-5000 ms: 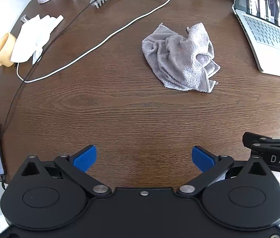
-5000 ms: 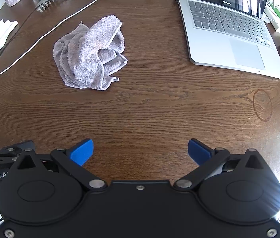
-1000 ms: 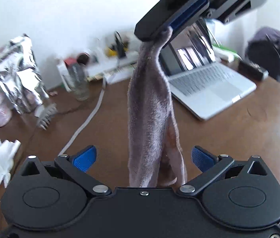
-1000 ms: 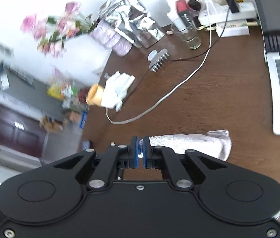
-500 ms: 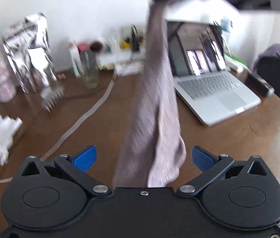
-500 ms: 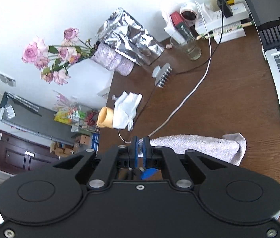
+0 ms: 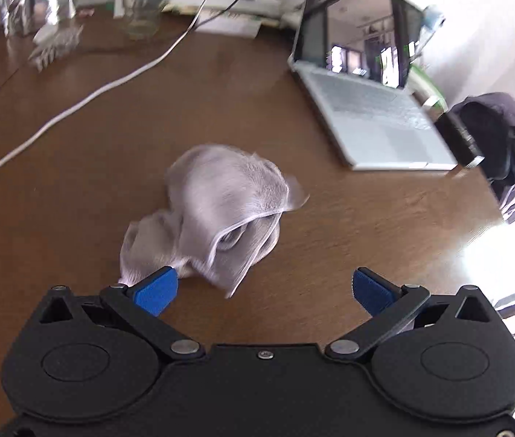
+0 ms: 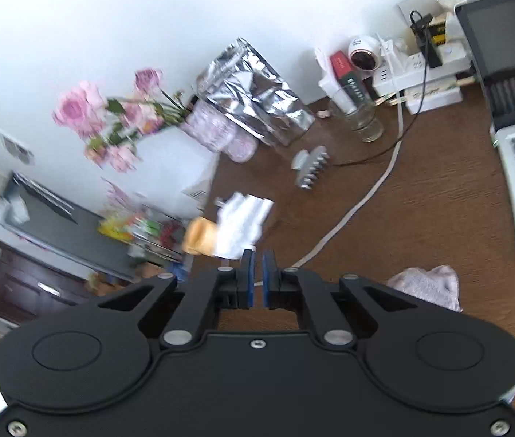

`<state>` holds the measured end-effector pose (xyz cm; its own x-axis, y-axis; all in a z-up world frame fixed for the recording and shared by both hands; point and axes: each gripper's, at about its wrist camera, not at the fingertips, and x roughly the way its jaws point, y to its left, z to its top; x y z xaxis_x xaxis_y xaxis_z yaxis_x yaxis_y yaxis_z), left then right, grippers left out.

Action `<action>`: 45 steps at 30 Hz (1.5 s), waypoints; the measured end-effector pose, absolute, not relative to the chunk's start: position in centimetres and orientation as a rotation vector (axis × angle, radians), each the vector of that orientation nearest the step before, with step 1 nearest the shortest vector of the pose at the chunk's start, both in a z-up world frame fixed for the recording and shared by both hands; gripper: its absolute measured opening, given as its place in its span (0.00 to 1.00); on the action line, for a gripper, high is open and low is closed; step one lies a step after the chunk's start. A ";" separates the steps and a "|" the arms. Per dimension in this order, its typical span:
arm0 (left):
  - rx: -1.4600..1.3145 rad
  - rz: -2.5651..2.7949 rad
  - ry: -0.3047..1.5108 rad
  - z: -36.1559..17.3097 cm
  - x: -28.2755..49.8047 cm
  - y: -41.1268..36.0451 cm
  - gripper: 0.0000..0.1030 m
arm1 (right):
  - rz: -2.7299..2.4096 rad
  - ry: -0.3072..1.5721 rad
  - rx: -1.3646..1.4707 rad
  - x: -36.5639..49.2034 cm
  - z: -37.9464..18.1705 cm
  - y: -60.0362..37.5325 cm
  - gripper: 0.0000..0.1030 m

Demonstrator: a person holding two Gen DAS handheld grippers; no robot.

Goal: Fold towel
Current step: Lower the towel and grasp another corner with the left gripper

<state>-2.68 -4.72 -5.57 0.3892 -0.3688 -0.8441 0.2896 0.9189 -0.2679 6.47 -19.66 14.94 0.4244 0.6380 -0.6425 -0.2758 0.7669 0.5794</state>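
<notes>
**Crumpled Towel Lies on Desk Between Two Handheld Grippers**

While its blue-padded fingers stand spread wide, the black left gripper (image 7: 264,287) points down at a slant over the dark brown wooden table (image 7: 75,167), holding nothing. The crumpled, pale grey terry towel (image 7: 217,215) lies heaped on the wood just ahead of it, one loose corner beside the left blue fingertip (image 7: 155,289); motion blur hides whether they touch. The black right gripper (image 8: 256,278) is tilted up toward the white wall, its blue pads drawn close with a thin gap and no cloth seen between them. A fold of the towel shows low at that view's right, on the table beside the gripper body. Beyond the towel a white cable (image 7: 86,96) crosses the wood, and an open silver laptop (image 7: 366,109) sits to the right. Against the wall stand a clear drinking glass (image 8: 365,123), a crinkled silver foil bag (image 8: 257,105) and pink roses (image 8: 108,116). A grey toothed hair clip (image 8: 310,167) lies nearby.
</notes>
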 end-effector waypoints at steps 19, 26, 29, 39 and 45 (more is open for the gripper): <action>0.608 -0.721 0.945 -8.1 -3.5 -2.3 1.00 | 0.852 0.747 -1.005 -1.0 -6.1 -14.4 0.58; 0.828 -0.849 0.923 -9.9 -2.5 -2.4 1.00 | 1.007 0.669 -1.242 -0.1 -8.8 -15.6 0.50; 0.852 -0.918 0.918 -10.2 -2.0 -2.2 1.00 | 1.042 0.680 -1.267 1.0 -9.4 -16.0 0.47; 0.807 -1.071 0.969 -10.8 -0.6 -2.0 0.76 | 1.115 0.711 -1.233 3.2 -10.3 -17.1 0.39; 0.809 -1.071 0.966 -11.1 0.2 -2.9 0.69 | 1.136 0.718 -1.202 3.5 -10.4 -17.5 0.36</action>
<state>0.17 -2.93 -11.13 0.1764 -0.3360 -0.9252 0.9549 0.2866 0.0780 3.52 -17.49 -10.38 0.3169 0.2867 -0.9041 -0.9396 -0.0348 -0.3404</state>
